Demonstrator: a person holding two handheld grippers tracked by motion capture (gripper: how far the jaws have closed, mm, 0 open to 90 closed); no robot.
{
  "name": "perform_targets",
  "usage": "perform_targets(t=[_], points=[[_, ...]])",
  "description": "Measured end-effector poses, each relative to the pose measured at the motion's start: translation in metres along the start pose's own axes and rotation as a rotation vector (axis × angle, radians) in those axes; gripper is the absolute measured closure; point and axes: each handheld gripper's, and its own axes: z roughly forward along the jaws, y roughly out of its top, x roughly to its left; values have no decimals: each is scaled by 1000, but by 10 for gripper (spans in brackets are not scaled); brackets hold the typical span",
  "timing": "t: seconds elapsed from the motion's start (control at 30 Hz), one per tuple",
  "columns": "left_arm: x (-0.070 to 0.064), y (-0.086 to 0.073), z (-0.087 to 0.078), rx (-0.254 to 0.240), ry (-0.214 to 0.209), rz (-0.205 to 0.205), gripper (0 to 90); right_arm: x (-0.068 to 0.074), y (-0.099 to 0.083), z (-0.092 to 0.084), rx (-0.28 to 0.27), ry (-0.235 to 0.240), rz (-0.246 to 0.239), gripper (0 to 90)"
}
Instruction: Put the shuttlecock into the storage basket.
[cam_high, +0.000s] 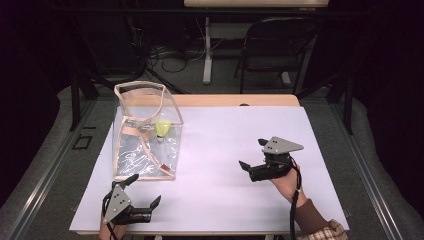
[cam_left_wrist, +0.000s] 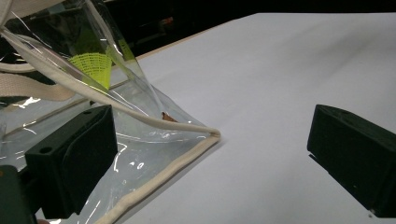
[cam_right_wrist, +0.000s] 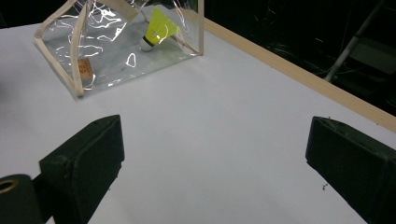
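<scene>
Clear bag (cam_high: 145, 132) holds a yellow shuttlecock (cam_high: 162, 128); likely light, floppy, slippery film. Best grip: stiffer cream edge binding. Left claw (cam_high: 146, 190) and right claw (cam_high: 252, 153) both apart, empty.

Brown sleeve (cam_high: 311, 216) — plaid cuff (cam_high: 327, 232) — right arm.

yellow-green shuttlecock (cam_high: 162, 128), clear cream-trimmed bag (cam_high: 131, 160), white table cover (cam_high: 235, 150)

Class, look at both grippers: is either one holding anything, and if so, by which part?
Nothing is held. The left gripper and the right gripper are both open with bare table between their jaws; the clear bag with the yellow shuttlecock stands untouched.
</scene>
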Motion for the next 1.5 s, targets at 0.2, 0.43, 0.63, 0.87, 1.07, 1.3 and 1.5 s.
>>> perform_targets(t=[0.2,0.43,0.63,0.87,1.07,1.3,1.5], points=[[0,0,0,1,1,-1,16,2,-7,-6,-4,-5,-6,39],[0,0,0,2,2,-1,16,8,-19,-11,7,-2,-18,39],[0,0,0,4,2,-1,16,14,-32,-16,7,12,-24,39],[0,0,1,3,2,-2,16,21,-47,-24,-13,11,-35,38],[0,0,0,4,3,-1,16,26,-57,-32,-42,10,-55,34],[0,0,0,6,3,0,16,28,-66,-36,-51,14,-60,24],[0,0,1,7,3,2,16,31,-74,-39,-65,12,-79,8]])
